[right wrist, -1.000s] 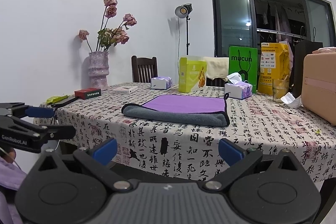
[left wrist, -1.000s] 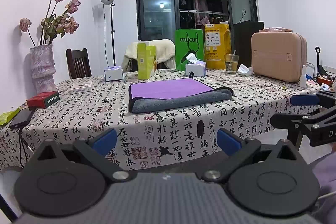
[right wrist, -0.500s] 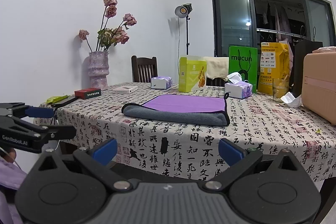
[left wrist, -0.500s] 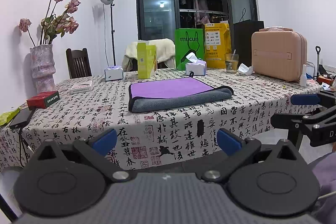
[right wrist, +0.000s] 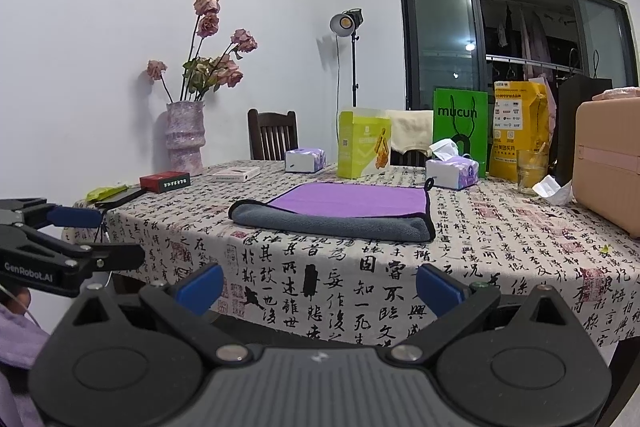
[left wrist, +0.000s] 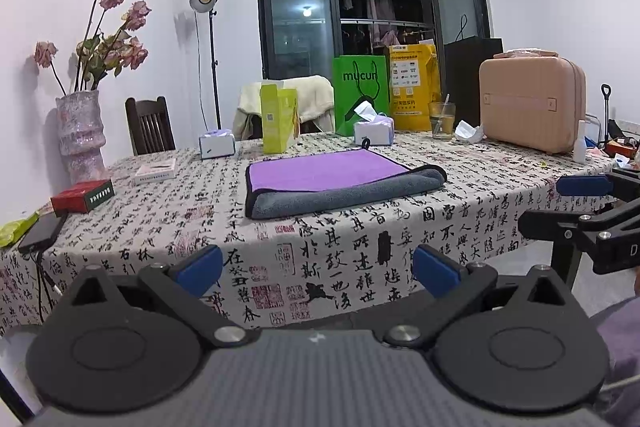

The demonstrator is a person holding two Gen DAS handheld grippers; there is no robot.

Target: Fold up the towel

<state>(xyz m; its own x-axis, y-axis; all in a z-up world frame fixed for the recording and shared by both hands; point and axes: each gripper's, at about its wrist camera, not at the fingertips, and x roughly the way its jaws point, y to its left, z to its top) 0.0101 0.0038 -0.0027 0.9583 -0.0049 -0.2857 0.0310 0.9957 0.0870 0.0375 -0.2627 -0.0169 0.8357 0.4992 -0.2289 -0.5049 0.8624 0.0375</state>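
Holding off: both my grippers hang short of the table's near edge, off the towel.
Left gripper (left wrist: 316,269): jaws spread wide, nothing between them.
Right gripper (right wrist: 318,285): jaws spread just as wide, also empty.
Towel (left wrist: 336,183): lies flat near the middle of the table (left wrist: 460,227), closer to the near edge than the far one; purple face up, grey face showing along the rolled front, black trim round the border.
State of fold: it looks doubled over once, with the fold toward me.
Handling: I judge it light, thick and floppy; plush cloth that will sag and drag on the tablecloth, no risk of breakage, little slip in the pads.
Where to grip: the two corners of one short side, one per gripper, pinching both layers at the trim so they lift together.
Loop (right wrist: 429,183): small hanging tab at the far right corner; too small to serve as a hold.
Nearby: tissue box (right wrist: 452,171) sits just beyond that corner, so I would carry the cloth low.
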